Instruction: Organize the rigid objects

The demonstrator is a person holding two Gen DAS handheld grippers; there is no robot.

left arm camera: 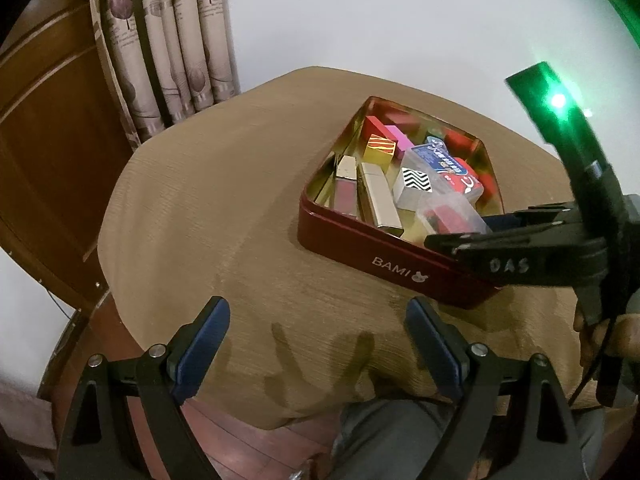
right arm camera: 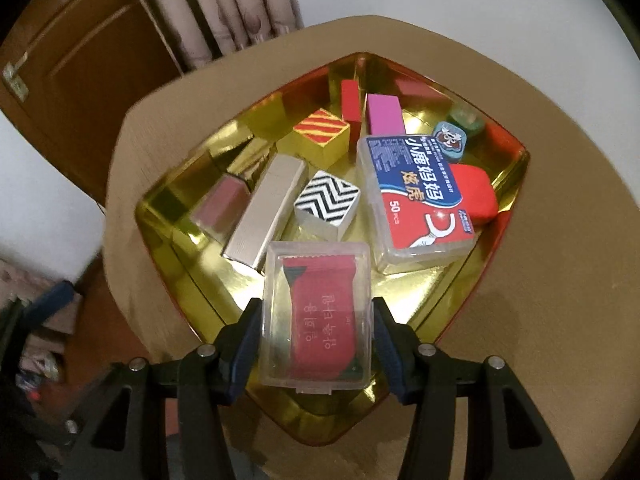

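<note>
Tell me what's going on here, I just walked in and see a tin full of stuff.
A person is sorting small rigid items into a red tin with a gold interior. The right gripper is shut on a clear plastic case with a red packet inside, holding it over the tin's near corner. Blocks, a floss-pick box and a silver bar already lie inside. The left gripper hangs open and empty above the table.

Left view oblique from beside, right view steeply overhead (closer), sharing tin (left arm camera: 384,252).
</note>
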